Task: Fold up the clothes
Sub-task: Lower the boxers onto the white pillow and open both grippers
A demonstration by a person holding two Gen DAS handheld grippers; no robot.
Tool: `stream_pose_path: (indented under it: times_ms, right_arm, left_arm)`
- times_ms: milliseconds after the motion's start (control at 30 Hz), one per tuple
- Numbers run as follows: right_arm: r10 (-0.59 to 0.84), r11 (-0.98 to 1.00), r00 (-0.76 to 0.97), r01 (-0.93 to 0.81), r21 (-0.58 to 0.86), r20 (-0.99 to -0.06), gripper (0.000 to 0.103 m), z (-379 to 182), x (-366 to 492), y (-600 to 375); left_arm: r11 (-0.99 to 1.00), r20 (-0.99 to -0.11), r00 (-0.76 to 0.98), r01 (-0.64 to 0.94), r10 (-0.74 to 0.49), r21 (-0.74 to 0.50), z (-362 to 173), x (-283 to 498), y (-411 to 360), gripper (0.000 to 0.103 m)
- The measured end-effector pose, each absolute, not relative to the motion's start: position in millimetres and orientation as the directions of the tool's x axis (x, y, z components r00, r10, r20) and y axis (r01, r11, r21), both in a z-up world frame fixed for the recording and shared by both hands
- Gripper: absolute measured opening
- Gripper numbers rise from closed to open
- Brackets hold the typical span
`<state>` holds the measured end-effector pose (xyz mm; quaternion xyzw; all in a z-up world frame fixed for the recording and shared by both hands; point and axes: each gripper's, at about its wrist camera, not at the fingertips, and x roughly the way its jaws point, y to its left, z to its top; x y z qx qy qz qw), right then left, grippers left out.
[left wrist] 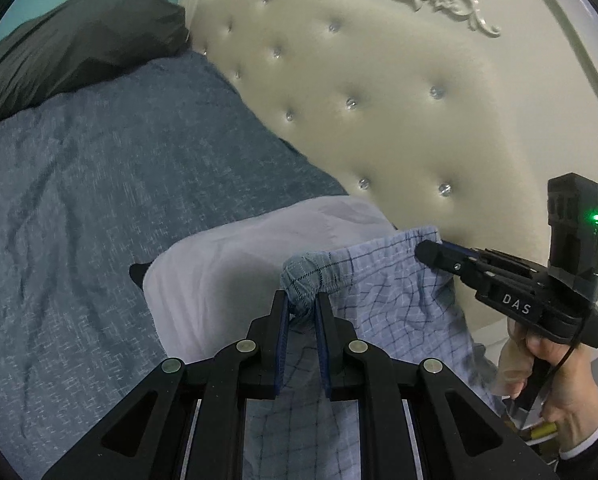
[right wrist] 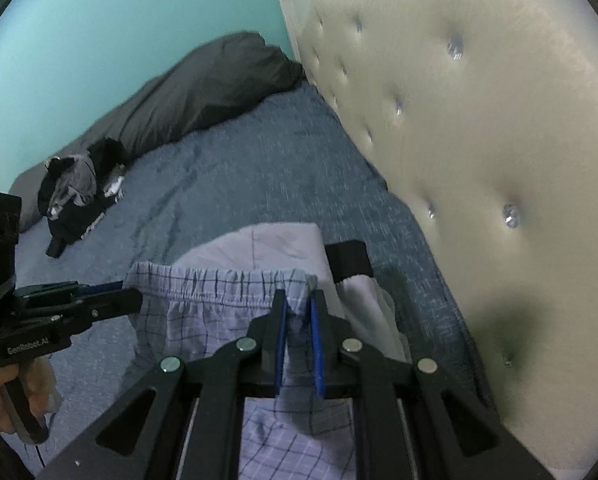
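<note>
Blue checked shorts (left wrist: pixel 383 280) hang stretched by the waistband above the white garment (left wrist: pixel 235 264) on the bed (left wrist: pixel 79 200), left gripper (left wrist: pixel 302 312) and right gripper (right wrist: pixel 298 316) each pinching one corner.

"DAS" is read in white capitals on the black side of the right gripper (left wrist: pixel 429 254), seen from the left wrist view. "GenRobot.AI", as it seems through blur, is printed on the body of the left gripper (right wrist: pixel 133 300). No other lettering is made out.
</note>
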<state>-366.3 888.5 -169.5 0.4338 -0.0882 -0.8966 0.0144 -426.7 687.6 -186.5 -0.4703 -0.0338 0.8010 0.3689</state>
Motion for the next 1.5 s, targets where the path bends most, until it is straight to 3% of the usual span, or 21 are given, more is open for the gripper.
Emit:
stream_pose_path:
  times_ms: [233,367,767,1133,1500]
  right_arm:
    - [-0.086,-0.981,-0.596,-0.09,0.173,-0.798,0.014,-177.9,-375.7,891.5]
    - [-0.059,-0.978,-0.615,-0.121,0.168,-0.786,0.024,-168.9,-370.5,895.3]
    - [-0.148,-0.922,-0.653,-0.18,0.342,-0.743,0.032,-154.2,-281.0,916.1]
    - [-0.216,-0.835,-0.632,-0.275,0.476,-0.744,0.032,-179.9,-190.1,929.2]
    - [-0.259,-0.805,-0.622,-0.284,0.521,-0.739,0.032,-188.3,-172.0,918.9]
  left_arm:
    - [-0.742,-0.742,-0.288,-0.54,0.606,-0.396,-198.5,-434.5,682.0,0.015]
    - [-0.744,-0.732,-0.301,-0.533,0.611,-0.403,-194.6,-436.0,668.8,0.022]
    - [-0.705,-0.723,-0.214,-0.515,0.657,-0.488,-214.0,-380.2,608.7,0.031]
    - [-0.698,-0.716,-0.194,-0.492,0.67,-0.52,-223.0,-330.7,584.1,0.035]
    - [-0.694,-0.715,-0.19,-0.496,0.673,-0.522,-220.9,-306.9,574.4,0.036]
